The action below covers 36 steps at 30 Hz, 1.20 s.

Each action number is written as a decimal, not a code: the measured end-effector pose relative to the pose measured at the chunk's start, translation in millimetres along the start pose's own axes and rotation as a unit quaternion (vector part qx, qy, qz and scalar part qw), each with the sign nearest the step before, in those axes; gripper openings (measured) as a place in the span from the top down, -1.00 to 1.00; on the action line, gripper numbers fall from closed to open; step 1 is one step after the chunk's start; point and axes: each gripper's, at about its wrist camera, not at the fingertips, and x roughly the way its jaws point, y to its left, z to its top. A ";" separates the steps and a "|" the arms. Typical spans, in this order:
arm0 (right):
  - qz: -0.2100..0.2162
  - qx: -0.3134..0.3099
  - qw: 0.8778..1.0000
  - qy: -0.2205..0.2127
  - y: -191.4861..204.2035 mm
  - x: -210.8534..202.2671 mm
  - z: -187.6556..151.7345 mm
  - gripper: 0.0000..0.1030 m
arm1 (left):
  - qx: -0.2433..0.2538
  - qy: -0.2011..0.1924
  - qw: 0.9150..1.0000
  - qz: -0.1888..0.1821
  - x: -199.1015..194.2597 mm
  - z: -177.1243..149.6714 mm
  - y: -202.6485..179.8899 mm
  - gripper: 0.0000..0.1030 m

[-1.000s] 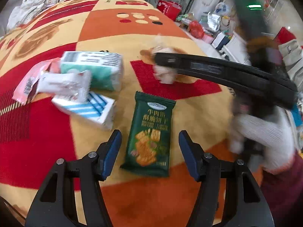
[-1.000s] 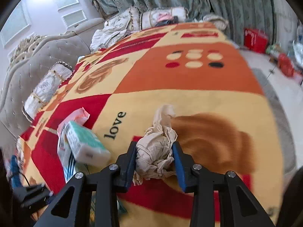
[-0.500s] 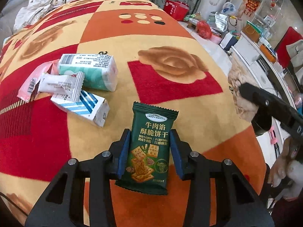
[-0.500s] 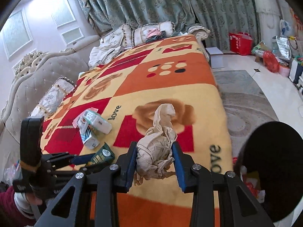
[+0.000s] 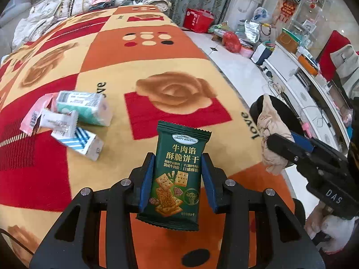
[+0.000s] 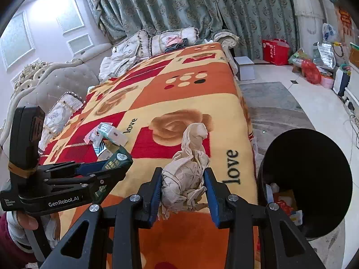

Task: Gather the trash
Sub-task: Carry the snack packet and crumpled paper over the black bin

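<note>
Biscuit packet (image 5: 178,174) clamped in left hand-held gripper (image 5: 177,179); right hand-held gripper (image 6: 182,190) pinches crumpled paper (image 6: 187,174)

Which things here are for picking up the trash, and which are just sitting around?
For the job:
- green biscuit packet, in the left hand-held gripper
- crumpled paper, in the right hand-held gripper
- black bin
- small boxes and wrappers on the blanket

Just there:
- blanket
- pillows
- curtains
- red bag

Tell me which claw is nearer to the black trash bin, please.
The right claw, shut on the crumpled tissue, hangs beside the black trash bin at the bed's edge. The left claw, holding the green biscuit packet, is farther away over the blanket.
</note>
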 end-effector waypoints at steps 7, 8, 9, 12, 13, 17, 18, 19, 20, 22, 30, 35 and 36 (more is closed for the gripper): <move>-0.009 0.012 1.000 -0.007 -12.4 -11.9 -2.0 0.32 | 0.016 -0.006 1.000 -0.005 -0.3 9.1 -22.5 0.25; -0.011 0.014 1.000 -0.009 -14.3 -13.4 -2.0 0.32 | 0.018 -0.007 1.000 -0.006 -0.4 10.1 -25.6 0.25; -0.013 0.016 1.000 -0.011 -16.8 -15.3 -2.3 0.32 | 0.020 -0.008 1.000 -0.007 0.2 12.0 -29.1 0.25; -0.018 0.022 0.999 -0.015 -25.0 -21.2 -2.2 0.32 | 0.029 -0.011 0.999 -0.012 2.5 17.4 -41.4 0.25; -0.019 0.024 0.999 -0.016 -27.3 -22.7 -2.2 0.32 | 0.032 -0.011 0.999 -0.014 3.5 18.9 -45.2 0.25; -0.030 0.036 0.999 -0.019 -41.7 -30.3 -3.5 0.32 | 0.043 -0.011 0.999 -0.021 8.7 24.0 -61.8 0.25; -0.032 0.039 0.999 -0.019 -44.3 -31.8 -3.9 0.32 | 0.046 -0.011 0.999 -0.023 10.1 25.3 -65.7 0.25; -0.033 0.041 0.998 -0.020 -47.1 -33.5 -4.2 0.32 | 0.048 -0.011 0.998 -0.024 11.1 26.3 -68.9 0.25; -0.036 0.045 0.998 -0.020 -51.8 -35.4 -5.0 0.32 | 0.051 -0.011 0.998 -0.026 12.7 27.8 -73.3 0.25; -0.040 0.051 0.998 -0.021 -59.0 -37.8 -5.2 0.32 | 0.054 -0.011 0.998 -0.029 15.0 30.5 -79.2 0.25; -0.052 0.070 0.996 -0.023 -82.9 -44.3 -7.1 0.32 | 0.064 -0.006 0.997 -0.043 26.1 40.2 -101.8 0.25; -0.057 0.084 0.995 -0.022 -96.9 -44.4 -9.1 0.32 | 0.053 0.005 0.997 -0.061 36.9 47.3 -110.5 0.25; -0.058 0.086 0.994 -0.022 -99.8 -44.6 -9.5 0.32 | 0.053 0.006 0.997 -0.063 37.7 48.2 -112.6 0.25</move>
